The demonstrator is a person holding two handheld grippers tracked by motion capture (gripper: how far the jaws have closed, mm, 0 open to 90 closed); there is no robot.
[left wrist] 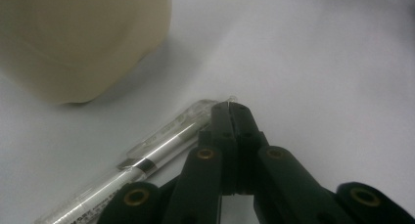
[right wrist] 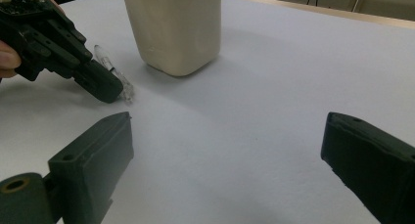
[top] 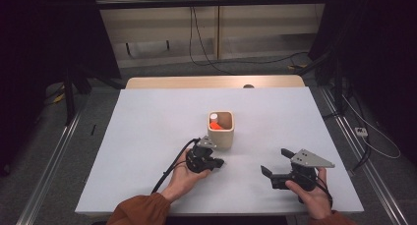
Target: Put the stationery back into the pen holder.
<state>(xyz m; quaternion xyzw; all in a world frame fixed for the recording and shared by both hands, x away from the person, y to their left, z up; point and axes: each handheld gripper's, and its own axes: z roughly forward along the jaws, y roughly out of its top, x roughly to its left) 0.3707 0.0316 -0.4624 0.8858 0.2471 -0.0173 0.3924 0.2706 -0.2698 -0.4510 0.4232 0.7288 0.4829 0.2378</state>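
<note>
A clear plastic pen [left wrist: 161, 143] lies flat on the white table [top: 147, 136], just in front of a cream square cup [top: 221, 135]. My left gripper [top: 220, 162] rests low beside the pen, its jaws shut together with nothing between them [left wrist: 230, 106]. The pen runs along the outside of one jaw, its tip by the fingertips [right wrist: 127, 89]. The cup [right wrist: 173, 28] holds an orange item [top: 219, 126] and a white one [top: 213, 117]. My right gripper [top: 275, 161] is open over bare table [right wrist: 227, 131], to the right of the cup.
The table's far wooden edge [top: 211, 81] runs behind the cup. Metal floor rails [top: 54, 151] flank the table on both sides. Cables [top: 211, 63] lie on the floor beyond it. Bare tabletop surrounds the cup to the left and far side.
</note>
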